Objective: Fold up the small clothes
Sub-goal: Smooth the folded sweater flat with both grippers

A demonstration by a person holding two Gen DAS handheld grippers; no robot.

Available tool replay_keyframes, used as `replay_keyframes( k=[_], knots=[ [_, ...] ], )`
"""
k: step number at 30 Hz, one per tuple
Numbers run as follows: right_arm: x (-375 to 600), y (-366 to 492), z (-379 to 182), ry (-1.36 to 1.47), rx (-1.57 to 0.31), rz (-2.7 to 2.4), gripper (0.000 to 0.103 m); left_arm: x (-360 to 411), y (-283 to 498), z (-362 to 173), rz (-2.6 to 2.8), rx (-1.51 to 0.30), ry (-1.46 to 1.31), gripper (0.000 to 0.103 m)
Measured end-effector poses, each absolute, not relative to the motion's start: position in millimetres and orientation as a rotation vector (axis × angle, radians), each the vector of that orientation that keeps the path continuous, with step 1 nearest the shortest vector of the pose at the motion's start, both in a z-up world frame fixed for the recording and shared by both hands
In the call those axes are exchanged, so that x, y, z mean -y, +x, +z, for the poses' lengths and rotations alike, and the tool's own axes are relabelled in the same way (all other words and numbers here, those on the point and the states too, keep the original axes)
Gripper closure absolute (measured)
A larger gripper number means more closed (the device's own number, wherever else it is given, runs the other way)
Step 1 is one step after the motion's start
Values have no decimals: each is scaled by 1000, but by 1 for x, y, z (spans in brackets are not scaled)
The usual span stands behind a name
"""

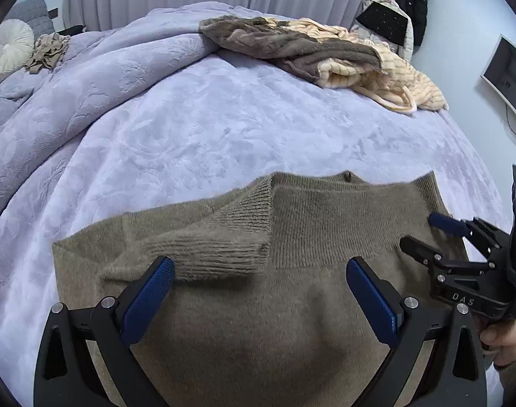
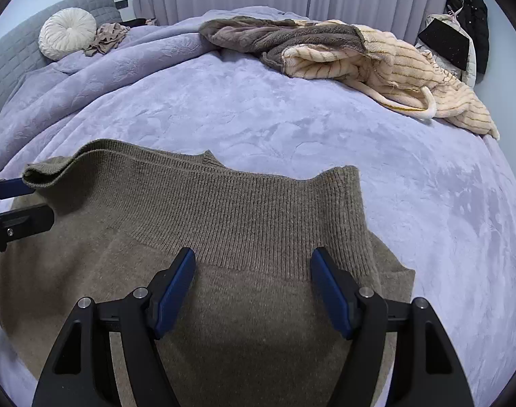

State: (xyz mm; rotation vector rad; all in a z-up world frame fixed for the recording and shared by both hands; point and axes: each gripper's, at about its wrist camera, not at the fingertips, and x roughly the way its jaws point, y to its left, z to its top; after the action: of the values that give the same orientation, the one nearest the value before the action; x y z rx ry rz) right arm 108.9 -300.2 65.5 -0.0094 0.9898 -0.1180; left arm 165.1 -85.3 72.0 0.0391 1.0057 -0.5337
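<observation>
An olive-brown knit sweater (image 1: 285,305) (image 2: 224,237) lies folded on the lavender bed cover (image 1: 224,129) (image 2: 291,118). Its ribbed band is turned up at the far edge and a ribbed cuff (image 1: 224,254) lies across the left part. My left gripper (image 1: 260,262) hovers open just above the sweater, blue pads wide apart and nothing between them; it also shows at the left edge of the right wrist view (image 2: 42,202). My right gripper (image 2: 252,252) stands open over the ribbed band, holding nothing. It appears in the left wrist view at the right (image 1: 418,230), held by a hand (image 1: 502,342).
A heap of brown and cream striped fleece clothes (image 1: 308,51) (image 2: 359,57) lies at the bed's far side. A bunched quilt (image 1: 71,84), a round white cushion (image 2: 68,32) and a beige garment (image 2: 108,37) sit far left. Dark coats (image 2: 468,23) hang at the right wall.
</observation>
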Motion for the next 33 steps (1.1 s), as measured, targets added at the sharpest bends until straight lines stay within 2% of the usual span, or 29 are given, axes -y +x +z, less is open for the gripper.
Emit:
replay_keyframes(
  k=[3,8,12,15,18,24,30,33],
  knots=[
    [313,118,58,-13,-1008,-167,29,71,178,74,-446,-983,-6,1],
    [339,120,55,97,-1019,-226,29,30,200,52,-234,-1060,-44,1],
    [330,104,69,81,-959,-239,29,3,184,73,-229,-985,-142,1],
    [319,99,68,81,-964,-202,29,30,181,72,-292,-1018,-36,1],
    [310,96,66,50,-977,-193,29,58,164,80,-342,-967,122,1],
    [308,81,64,18,-975,-169,29,40,138,111,-448,-871,64,1],
    [318,100,56,26,-1005,-181,29,69,176,61,-338,-1010,297,1],
    [319,103,57,24,-1004,-184,29,71,191,50,-373,-1028,289,1]
  ],
)
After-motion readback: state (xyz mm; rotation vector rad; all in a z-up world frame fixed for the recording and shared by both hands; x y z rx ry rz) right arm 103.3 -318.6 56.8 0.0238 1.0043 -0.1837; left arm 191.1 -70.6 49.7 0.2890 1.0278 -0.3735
